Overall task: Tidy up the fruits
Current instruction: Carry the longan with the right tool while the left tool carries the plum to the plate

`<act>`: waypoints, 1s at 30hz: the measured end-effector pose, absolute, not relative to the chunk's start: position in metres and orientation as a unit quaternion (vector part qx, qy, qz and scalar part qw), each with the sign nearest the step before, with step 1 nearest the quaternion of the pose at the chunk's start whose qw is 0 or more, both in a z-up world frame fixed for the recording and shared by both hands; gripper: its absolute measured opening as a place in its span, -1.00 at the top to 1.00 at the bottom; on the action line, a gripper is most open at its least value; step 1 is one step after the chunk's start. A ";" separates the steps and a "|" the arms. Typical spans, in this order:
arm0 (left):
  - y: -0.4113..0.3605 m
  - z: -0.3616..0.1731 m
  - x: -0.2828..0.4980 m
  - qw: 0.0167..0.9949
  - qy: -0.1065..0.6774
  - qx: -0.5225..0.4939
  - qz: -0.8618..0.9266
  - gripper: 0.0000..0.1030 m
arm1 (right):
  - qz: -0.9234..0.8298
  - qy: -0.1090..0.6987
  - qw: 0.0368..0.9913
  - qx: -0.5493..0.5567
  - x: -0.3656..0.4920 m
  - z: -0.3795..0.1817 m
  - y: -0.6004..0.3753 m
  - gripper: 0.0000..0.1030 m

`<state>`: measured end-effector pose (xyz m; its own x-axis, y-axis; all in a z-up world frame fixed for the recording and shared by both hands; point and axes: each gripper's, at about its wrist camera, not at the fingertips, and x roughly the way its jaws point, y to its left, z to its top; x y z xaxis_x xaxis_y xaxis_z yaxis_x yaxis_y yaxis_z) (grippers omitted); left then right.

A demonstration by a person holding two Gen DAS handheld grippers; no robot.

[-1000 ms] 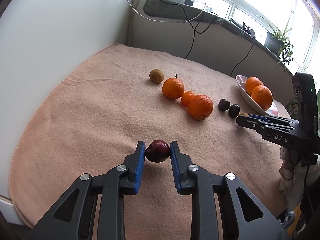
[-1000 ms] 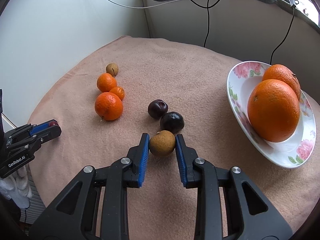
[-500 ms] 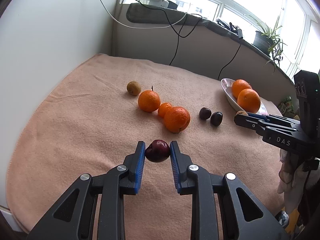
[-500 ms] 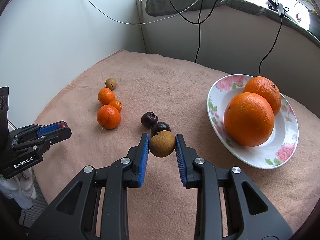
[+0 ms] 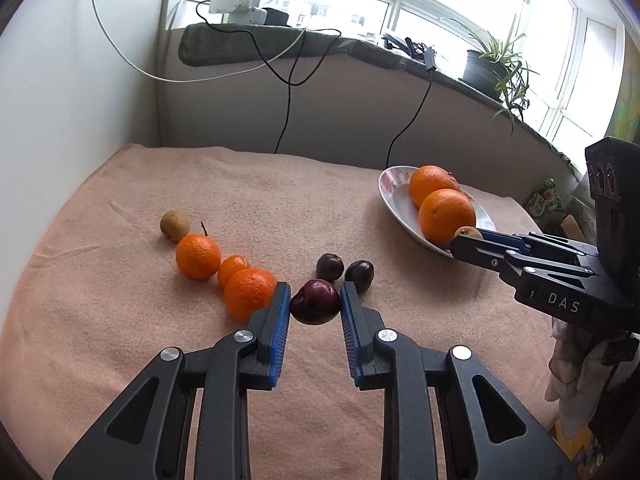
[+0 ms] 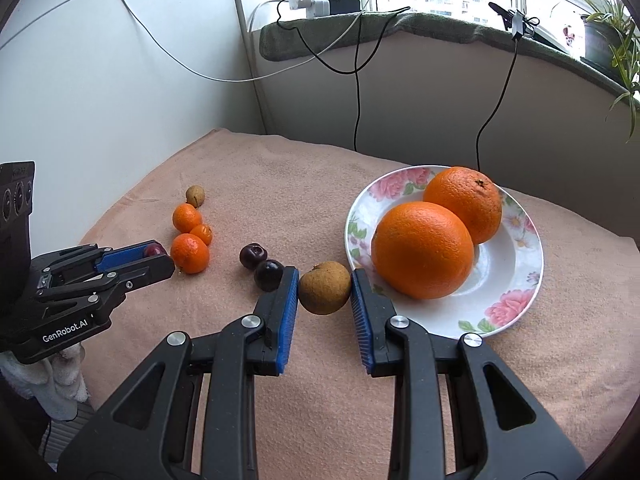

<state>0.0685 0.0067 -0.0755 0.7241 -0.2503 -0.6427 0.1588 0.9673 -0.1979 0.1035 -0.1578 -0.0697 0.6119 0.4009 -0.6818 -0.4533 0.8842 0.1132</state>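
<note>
Dark red plum [image 5: 315, 301] clamped in left gripper [image 5: 315, 300], off the peach cloth [image 5: 280, 200]; brown fruit [image 6: 324, 287] clamped in right gripper [image 6: 325, 290], just beside floral plate [image 6: 516, 264] w/ 2 big oranges [image 6: 422, 249]. On cloth: 3 small oranges [image 5: 198, 251], 2 dark plums [image 5: 330, 267], another brown fruit [image 5: 174, 225].

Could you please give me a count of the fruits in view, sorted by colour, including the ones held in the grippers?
Orange: 5, two large on the plate, three small on the cloth.
Dark red or purple: 3, one in the left gripper.
Brown: 2, one in the right gripper.
Total: 10
</note>
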 end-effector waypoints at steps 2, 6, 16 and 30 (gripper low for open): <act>-0.001 -0.073 0.074 0.926 0.352 -0.060 -0.119 0.54 | 0.231 0.368 0.900 -0.033 0.105 -0.068 -0.166 0.46; -0.015 -0.070 0.087 0.926 0.349 -0.055 -0.134 0.54 | 0.216 0.366 0.905 -0.026 0.109 -0.067 -0.181 0.46; -0.049 -0.067 0.128 0.921 0.351 -0.045 -0.163 0.54 | 0.179 0.362 0.915 -0.006 0.124 -0.066 -0.223 0.46; -0.083 -0.066 0.168 0.918 0.355 -0.020 -0.175 0.54 | 0.148 0.375 0.915 0.005 0.148 -0.080 -0.257 0.46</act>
<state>0.1684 -0.0831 -0.0664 0.6874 -0.3352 -0.6443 0.3063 0.9382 -0.1613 0.1478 -0.2568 -0.0800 0.6749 0.2742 -0.6850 -0.2660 0.9564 0.1208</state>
